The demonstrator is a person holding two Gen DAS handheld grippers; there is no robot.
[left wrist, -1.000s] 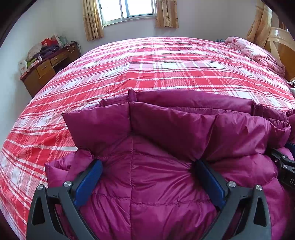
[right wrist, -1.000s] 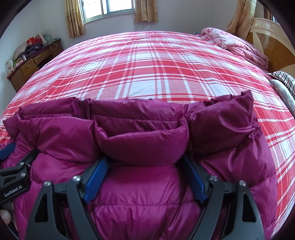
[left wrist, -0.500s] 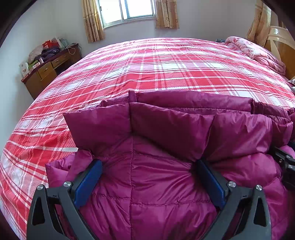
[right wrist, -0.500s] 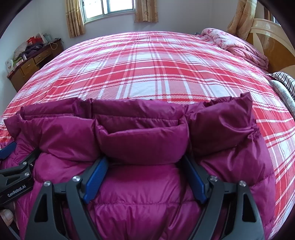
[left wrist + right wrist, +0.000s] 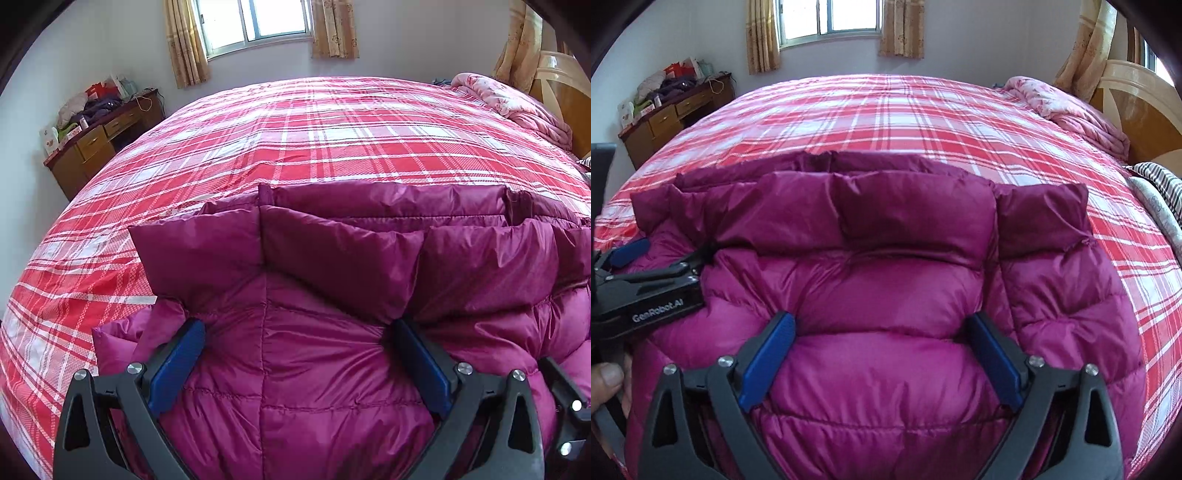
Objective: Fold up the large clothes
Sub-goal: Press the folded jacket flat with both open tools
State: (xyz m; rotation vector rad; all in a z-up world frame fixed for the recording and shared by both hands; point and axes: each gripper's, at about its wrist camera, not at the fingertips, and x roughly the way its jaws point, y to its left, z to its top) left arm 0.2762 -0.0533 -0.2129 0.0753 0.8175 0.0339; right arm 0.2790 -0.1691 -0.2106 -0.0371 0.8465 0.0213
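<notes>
A magenta puffer jacket (image 5: 332,369) lies on the red plaid bed (image 5: 295,140), its far edge folded back on itself. My left gripper (image 5: 295,328) has its jaws wide apart with a thick bulge of the jacket between the blue pads. My right gripper (image 5: 881,321) stands the same way on the jacket (image 5: 886,277) further right, jaws wide apart around the padded fabric. The left gripper's body (image 5: 646,288) shows at the left of the right wrist view, resting on the jacket. Whether the pads squeeze the fabric is unclear.
A wooden desk (image 5: 96,144) with clutter stands at the far left by the wall. A pink quilt (image 5: 517,107) lies at the bed's far right by the headboard (image 5: 1137,103). A striped pillow (image 5: 1160,177) lies at the right. Plaid bed surface stretches beyond the jacket.
The right gripper has risen and tilted; the jacket's folded edge now sits further from it. The left gripper has barely moved.
</notes>
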